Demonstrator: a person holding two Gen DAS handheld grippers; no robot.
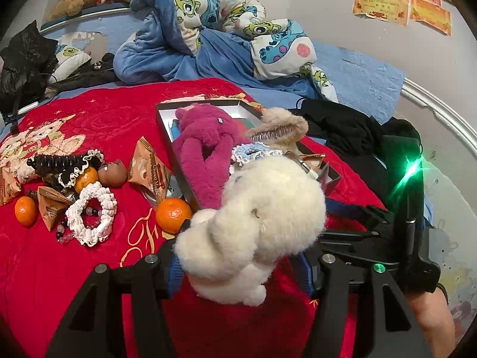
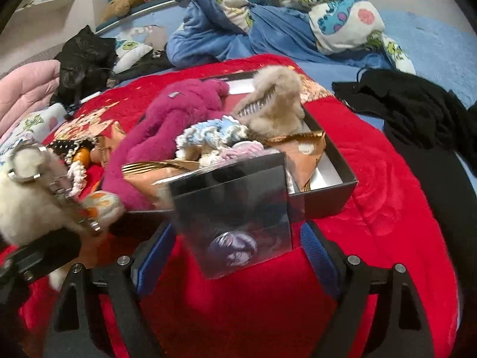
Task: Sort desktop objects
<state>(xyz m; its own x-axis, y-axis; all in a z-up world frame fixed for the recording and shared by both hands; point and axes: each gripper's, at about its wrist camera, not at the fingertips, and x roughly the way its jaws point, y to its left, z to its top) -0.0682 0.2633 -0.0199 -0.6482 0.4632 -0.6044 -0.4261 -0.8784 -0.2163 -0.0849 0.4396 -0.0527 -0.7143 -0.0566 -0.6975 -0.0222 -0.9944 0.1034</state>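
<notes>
My left gripper point(image 1: 238, 268) is shut on a cream fluffy plush point(image 1: 253, 223), held above the red blanket point(image 1: 89, 268) in front of a shallow black box point(image 1: 167, 125). That box holds a magenta plush point(image 1: 205, 149), a beige furry clip point(image 1: 283, 125) and a blue-white scrunchie point(image 1: 253, 152). In the right wrist view a clear plastic case point(image 2: 235, 214) with a round badge leans on the black box's front wall point(image 2: 328, 185). My right gripper point(image 2: 235, 253) stands open around it, with gaps on both sides. Tangerines point(image 1: 173, 214), snack packets point(image 1: 149, 170) and a white scrunchie point(image 1: 89, 217) lie loose at left.
A black garment point(image 1: 342, 128) lies right of the box. A rumpled blue cartoon blanket point(image 1: 208, 53) fills the back of the bed. A pink quilt point(image 2: 26, 89) and a black bag point(image 2: 83, 59) sit far left. A person's leg point(image 1: 429, 313) is at lower right.
</notes>
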